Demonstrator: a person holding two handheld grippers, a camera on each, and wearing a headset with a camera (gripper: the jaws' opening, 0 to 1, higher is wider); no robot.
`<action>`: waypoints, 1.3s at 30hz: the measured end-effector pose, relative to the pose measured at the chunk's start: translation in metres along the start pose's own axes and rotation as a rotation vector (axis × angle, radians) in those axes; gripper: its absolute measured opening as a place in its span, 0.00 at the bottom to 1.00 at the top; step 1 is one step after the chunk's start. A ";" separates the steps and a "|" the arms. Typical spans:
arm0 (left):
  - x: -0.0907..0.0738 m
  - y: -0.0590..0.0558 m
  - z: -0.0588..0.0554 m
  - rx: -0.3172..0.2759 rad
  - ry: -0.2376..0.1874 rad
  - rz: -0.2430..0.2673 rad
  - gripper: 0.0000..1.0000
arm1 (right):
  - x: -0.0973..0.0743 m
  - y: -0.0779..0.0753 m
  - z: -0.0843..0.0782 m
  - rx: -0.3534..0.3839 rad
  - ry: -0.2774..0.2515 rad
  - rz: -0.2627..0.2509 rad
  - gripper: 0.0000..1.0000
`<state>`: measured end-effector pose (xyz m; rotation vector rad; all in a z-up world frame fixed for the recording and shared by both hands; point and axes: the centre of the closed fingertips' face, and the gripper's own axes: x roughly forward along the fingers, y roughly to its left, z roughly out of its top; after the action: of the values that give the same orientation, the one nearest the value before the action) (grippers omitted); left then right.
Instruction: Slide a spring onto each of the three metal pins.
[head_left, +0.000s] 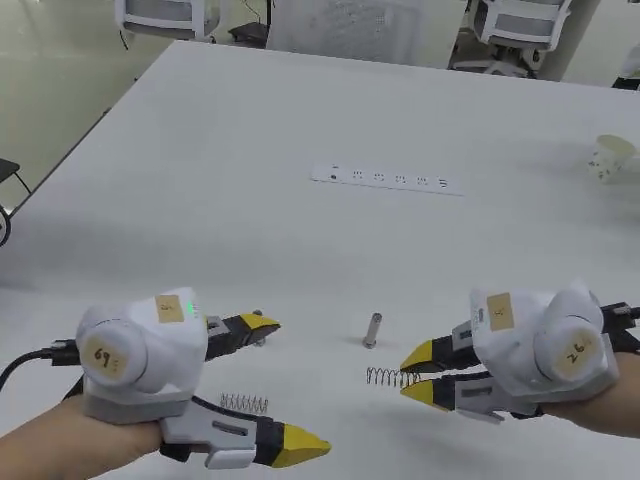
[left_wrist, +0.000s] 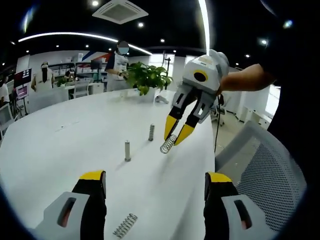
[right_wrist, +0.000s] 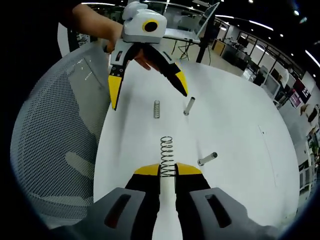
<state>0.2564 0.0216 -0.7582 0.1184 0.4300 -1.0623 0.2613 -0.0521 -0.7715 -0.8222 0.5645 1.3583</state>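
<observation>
The right claw (right_wrist: 167, 172) is pinched shut on one end of a spring (right_wrist: 166, 147), which looks light and easily bent, so an end grip suits it. The left claw (left_wrist: 155, 182) gapes wide and empty over a second spring (left_wrist: 125, 226) near the tabletop's (head_left: 300, 230) near edge, with a pin (head_left: 372, 330) just beyond.

Open-plan office. Evidence: a long white surface (head_left: 300, 120) of meeting-table type, with a power strip (head_left: 386, 180) lying on it and a paper cup (head_left: 612, 157) near its far right edge. Mesh-backed chairs (head_left: 345, 25) stand at its far end. Overhead are a ceiling air vent (left_wrist: 120, 10) and recessed lights (left_wrist: 140, 24). A potted plant (left_wrist: 145, 77) stands beyond the surface, and people (left_wrist: 120, 62) stand in the background.
</observation>
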 end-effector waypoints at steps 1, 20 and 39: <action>0.002 0.000 0.001 0.005 0.000 -0.001 0.76 | 0.000 0.000 0.001 -0.001 -0.001 0.002 0.08; 0.036 -0.013 0.017 0.031 -0.031 -0.064 0.54 | 0.002 0.006 0.010 -0.010 -0.021 0.020 0.08; 0.050 -0.032 0.023 0.078 -0.032 -0.137 0.27 | 0.001 0.012 0.014 -0.004 -0.041 0.023 0.08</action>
<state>0.2560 -0.0413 -0.7539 0.1425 0.3714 -1.2148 0.2480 -0.0403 -0.7654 -0.7917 0.5406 1.3952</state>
